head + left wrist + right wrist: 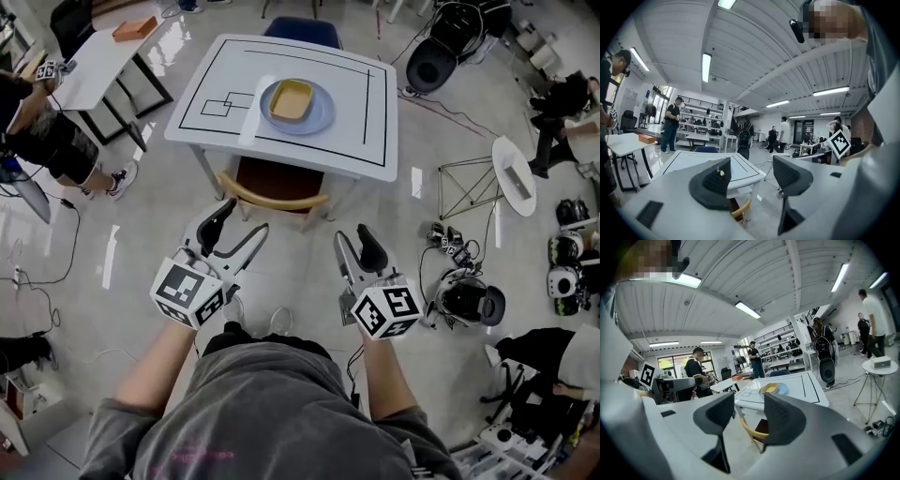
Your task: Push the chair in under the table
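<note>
Chair: the chair [274,195] stands at the near side of the table [375,141], its seat mostly beneath the top. Only the curved wooden backrest shows past the near edge.
Table load: a plate [319,117] with a yellow bowl [291,98] sits on top, so a knock from the chair could shake them.
Step in hand: as I judge it, the chair is nearly home, and what is left is a short straight shove or a check that it sits square.
How to do it well: I would set one tool against each end of the backrest rail and press level and evenly toward the table. That should stop the chair slewing into a table leg. I would ease off once the rail meets the edge.
Left gripper [246,217]: my jaws stand wide apart with only air between the pads. They are raised and well clear of the backrest.
Right gripper [352,234]: my jaws gape here too and hold nothing. They point toward the chair, apart from it.
</note>
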Demonstrator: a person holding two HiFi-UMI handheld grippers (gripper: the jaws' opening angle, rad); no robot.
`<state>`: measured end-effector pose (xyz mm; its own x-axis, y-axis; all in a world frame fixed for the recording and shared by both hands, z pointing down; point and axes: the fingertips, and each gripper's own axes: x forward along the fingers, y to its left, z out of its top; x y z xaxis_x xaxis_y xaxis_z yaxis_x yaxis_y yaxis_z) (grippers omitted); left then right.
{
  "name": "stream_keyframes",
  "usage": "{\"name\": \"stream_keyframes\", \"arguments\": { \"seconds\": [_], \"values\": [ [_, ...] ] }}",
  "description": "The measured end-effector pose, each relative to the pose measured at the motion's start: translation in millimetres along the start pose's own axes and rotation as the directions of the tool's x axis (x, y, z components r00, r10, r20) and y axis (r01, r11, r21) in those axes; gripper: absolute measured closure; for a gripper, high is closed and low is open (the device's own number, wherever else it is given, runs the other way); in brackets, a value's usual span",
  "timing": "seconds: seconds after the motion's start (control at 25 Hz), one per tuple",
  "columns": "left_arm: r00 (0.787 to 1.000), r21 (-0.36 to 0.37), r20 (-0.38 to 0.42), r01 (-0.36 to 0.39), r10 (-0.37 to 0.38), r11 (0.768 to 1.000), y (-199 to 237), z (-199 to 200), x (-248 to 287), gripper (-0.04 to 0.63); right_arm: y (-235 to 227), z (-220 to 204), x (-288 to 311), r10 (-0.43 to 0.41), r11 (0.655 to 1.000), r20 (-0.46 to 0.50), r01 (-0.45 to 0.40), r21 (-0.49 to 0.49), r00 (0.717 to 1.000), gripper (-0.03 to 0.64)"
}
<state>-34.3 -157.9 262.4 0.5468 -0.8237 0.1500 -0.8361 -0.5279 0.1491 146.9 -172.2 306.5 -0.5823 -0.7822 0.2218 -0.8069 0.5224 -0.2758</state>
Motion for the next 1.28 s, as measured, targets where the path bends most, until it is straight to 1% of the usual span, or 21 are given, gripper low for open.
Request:
{"name": "stream_keyframes", "arguments": {
  "seconds": [0.24,0.36,0.64,0.88,1.12,1.28],
  "values": [
    [0.998,0.018,0.029,0.056,-0.056,0.998,16,18,-24,0.327,42,13,3,-0.026,0.999,0.031,0.027,-0.046,0.999,0.413],
    [0.996,0.029,0.042,0.077,-0.078,0.997,27,27,-37,0.334,62,18,6,-0.033,0.998,0.046,0.035,-0.05,0.998,0.413],
    [0.993,0.047,0.058,0.101,-0.104,0.994,49,35,-65,0.345,98,19,9,-0.056,0.996,0.061,0.06,-0.069,0.997,0.414],
    [0.991,0.048,0.073,0.106,-0.109,0.993,57,37,-83,0.354,117,18,6,-0.071,0.994,0.076,0.077,-0.08,0.995,0.414],
    [0.99,0.055,0.082,0.113,-0.117,0.992,55,41,-90,0.375,129,26,3,-0.063,0.993,0.098,0.072,-0.09,0.993,0.419],
    [0.99,0.054,0.084,0.113,-0.117,0.992,54,40,-93,0.407,135,30,2,-0.06,0.991,0.111,0.072,-0.113,0.992,0.451]
  ]
}}
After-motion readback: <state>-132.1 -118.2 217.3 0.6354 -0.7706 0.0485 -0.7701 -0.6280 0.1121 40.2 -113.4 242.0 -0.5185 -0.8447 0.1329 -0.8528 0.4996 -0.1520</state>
